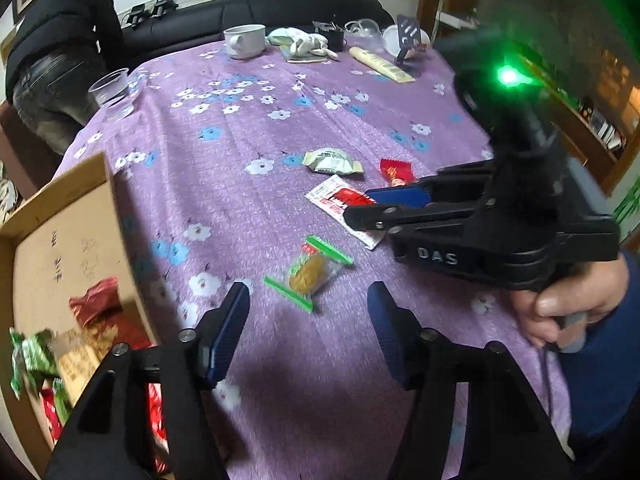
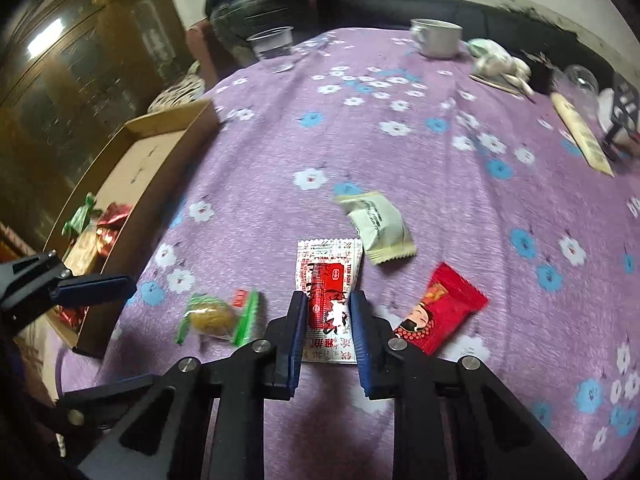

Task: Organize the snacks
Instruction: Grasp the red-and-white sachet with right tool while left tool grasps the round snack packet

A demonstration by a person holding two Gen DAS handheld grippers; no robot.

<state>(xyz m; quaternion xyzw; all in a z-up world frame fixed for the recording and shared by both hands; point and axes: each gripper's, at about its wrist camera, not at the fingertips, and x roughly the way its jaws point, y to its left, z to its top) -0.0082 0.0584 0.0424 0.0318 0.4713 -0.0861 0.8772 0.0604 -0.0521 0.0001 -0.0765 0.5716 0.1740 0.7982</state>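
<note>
At the far left, an open brown cardboard box (image 1: 68, 240) sits at the left edge of the surface, which is covered by a purple cloth with white and blue flowers (image 1: 248, 128), and it holds red and green wrapped snacks (image 1: 96, 312). The left hand-held gripper (image 1: 308, 320) hovers just right of the box wall with its blue-padded fingers spread wide and nothing between them. Ahead of it, on bare cloth, lies a clear packet with green sealed ends and a yellow-brown cake inside (image 1: 310, 270), with open cloth all round it. Further right, the right hand-held gripper (image 2: 327, 320) has its fingers partly closed at either side of a flat white-and-red printed sachet (image 2: 330, 276); whether the pads press on it I cannot tell. Just beyond the sachet's upper right corner sits a pale cream pillow-shaped packet (image 2: 378, 226), and to the right a red wrapper with a cartoon face (image 2: 442, 308) lies near the right finger. A wide stretch of cloth separates these snacks from the clear plastic cup (image 2: 272, 46) and white mug (image 2: 436, 38) at the far edge.
</note>
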